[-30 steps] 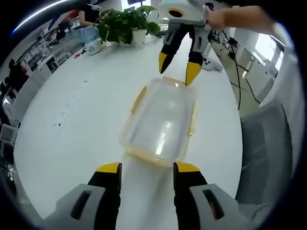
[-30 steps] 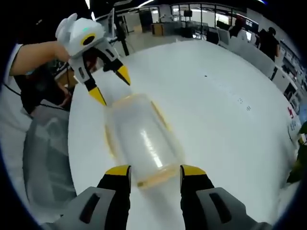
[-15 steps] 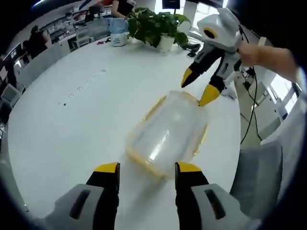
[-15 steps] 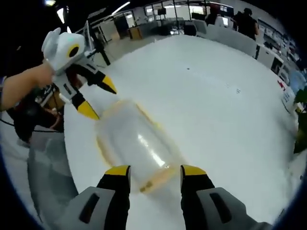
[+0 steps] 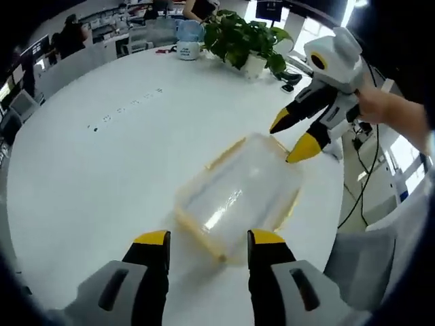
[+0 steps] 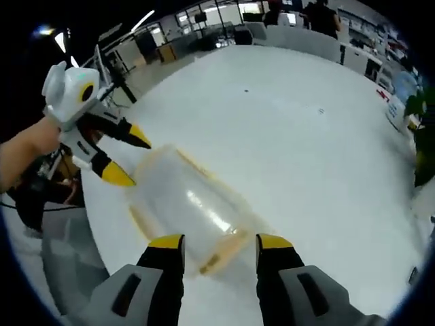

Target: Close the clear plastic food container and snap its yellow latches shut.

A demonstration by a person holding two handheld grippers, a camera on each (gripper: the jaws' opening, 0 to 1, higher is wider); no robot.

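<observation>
Container (image 5: pixel 238 197), clear plastic with yellow rim and latches, is lying flat on the white round worktop (image 5: pixel 102 170), near the edge beside a grey chair (image 5: pixel 360 265). Lid is appearing to sit on the base; whether any latch is already snapped cannot be told from either view.

Left tool (image 5: pixel 207 239): jaws are standing apart, empty, poised just short of the container's near short end. In the right gripper view the same tool (image 6: pixel 126 159) is showing at the far end, jaws spread, lower tip close to the container's (image 6: pixel 187 210) corner.

Right tool (image 6: pixel 219 243): jaws are likewise parted, holding nothing, framing the opposite short end. In the left gripper view it (image 5: pixel 293 138) is hovering at the far end, one yellow tip just beside the rim; contact cannot be confirmed.

Background items: potted plant (image 5: pixel 246 42) and mug (image 5: pixel 188 49), well apart from the work.

Handling note, as judgement: the step in hand is looking like an approach to the end latches. Each tip is best pressing a latch flap squarely down against the wall while the other tool is bracing the opposite end, since the light box is likely to slide on the smooth surface. Lid seating is worth checking first.
</observation>
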